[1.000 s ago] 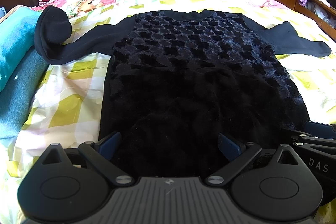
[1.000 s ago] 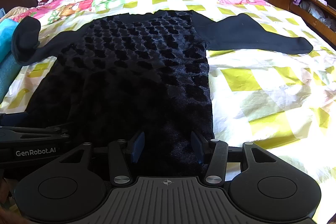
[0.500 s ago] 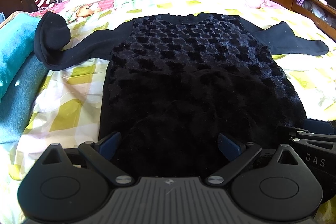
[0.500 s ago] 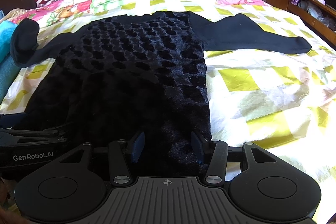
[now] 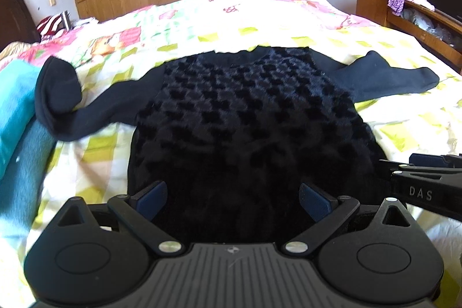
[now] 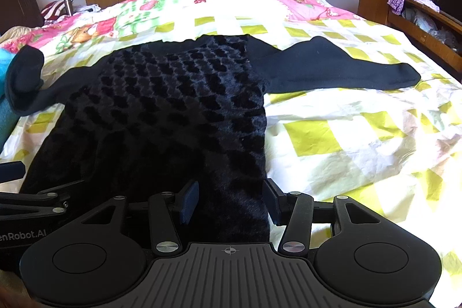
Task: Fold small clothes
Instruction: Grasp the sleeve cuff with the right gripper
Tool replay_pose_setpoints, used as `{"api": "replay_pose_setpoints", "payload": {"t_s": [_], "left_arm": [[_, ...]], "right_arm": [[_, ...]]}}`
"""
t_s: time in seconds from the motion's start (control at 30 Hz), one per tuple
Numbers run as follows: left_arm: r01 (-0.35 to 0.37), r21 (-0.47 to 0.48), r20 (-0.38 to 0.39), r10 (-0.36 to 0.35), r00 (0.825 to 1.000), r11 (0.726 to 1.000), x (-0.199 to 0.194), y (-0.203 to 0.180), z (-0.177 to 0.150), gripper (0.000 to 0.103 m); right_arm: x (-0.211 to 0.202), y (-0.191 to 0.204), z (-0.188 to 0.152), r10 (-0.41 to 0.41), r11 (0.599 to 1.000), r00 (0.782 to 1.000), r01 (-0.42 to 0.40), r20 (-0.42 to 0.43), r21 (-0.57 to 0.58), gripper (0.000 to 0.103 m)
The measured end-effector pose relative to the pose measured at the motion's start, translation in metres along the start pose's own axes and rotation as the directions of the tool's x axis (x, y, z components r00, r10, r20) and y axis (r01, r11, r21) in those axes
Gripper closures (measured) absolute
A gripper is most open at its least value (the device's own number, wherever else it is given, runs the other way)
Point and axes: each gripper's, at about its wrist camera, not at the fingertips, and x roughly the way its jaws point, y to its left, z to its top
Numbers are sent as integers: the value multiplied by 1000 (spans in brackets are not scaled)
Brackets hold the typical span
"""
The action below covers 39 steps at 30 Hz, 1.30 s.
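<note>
A black textured sweater (image 5: pixel 245 117) lies flat on the bed, neck away from me, sleeves spread to both sides; it also shows in the right wrist view (image 6: pixel 173 106). My left gripper (image 5: pixel 234 199) is open, its jaws wide apart over the sweater's bottom hem near the left corner. My right gripper (image 6: pixel 229 201) is open with a narrower gap, over the hem's right corner. Nothing is gripped. The left sleeve's cuff (image 5: pixel 57 88) is curled up; the right sleeve (image 6: pixel 332 68) lies flat.
The bed has a yellow, white and pink patterned sheet (image 6: pixel 346 134). Teal cloth (image 5: pixel 14 117) is piled at the left edge. A wooden shelf (image 5: pixel 410 19) stands at the right, wardrobes and a door at the back.
Both grippers have risen and tilted up a little, so the sweater sits lower and farther in view. Jaw openings are unchanged.
</note>
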Motion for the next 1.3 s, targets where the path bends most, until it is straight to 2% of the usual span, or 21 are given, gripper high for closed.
{"api": "replay_pose_setpoints", "payload": {"t_s": [0.17,0.3,0.4,0.53,0.7,0.8,0.9,0.97,1.03,1.13,1.23,1.3], "left_arm": [[49,45,32,-51,998,998,10,-24,30,0],[91,107,49,-96,994,990,28,-56,58,0],[118,154,54,-127,990,981,50,-86,78,0],[158,206,53,-172,984,966,83,-127,103,0],[204,232,38,-218,975,951,119,-166,120,0],[223,237,23,-235,972,945,137,-181,122,0],[226,242,12,-235,972,944,148,-189,122,0],[226,241,5,-235,972,944,152,-191,120,0],[223,237,5,-231,973,945,153,-192,119,0],[219,236,2,-225,974,947,154,-196,119,0],[240,228,2,-247,969,943,153,-203,119,0],[283,222,10,-293,956,933,151,-213,120,0]], "right_arm": [[11,-35,23,-28,997,999,26,21,76,54],[24,-77,48,-88,987,995,80,51,140,54],[40,-117,65,-125,968,990,108,64,225,49],[71,-178,84,-199,910,978,163,55,382,49],[110,-241,101,-268,835,963,220,24,505,49],[127,-272,101,-275,780,961,215,14,588,50],[137,-296,97,-250,725,967,157,44,670,50],[142,-306,98,-234,703,970,124,64,700,54],[147,-310,101,-235,699,969,116,73,706,76],[156,-326,103,-202,650,976,71,82,757,93],[157,-340,100,-154,598,980,-7,124,801,96],[147,-345,99,-145,574,975,-55,168,817,97]]}}
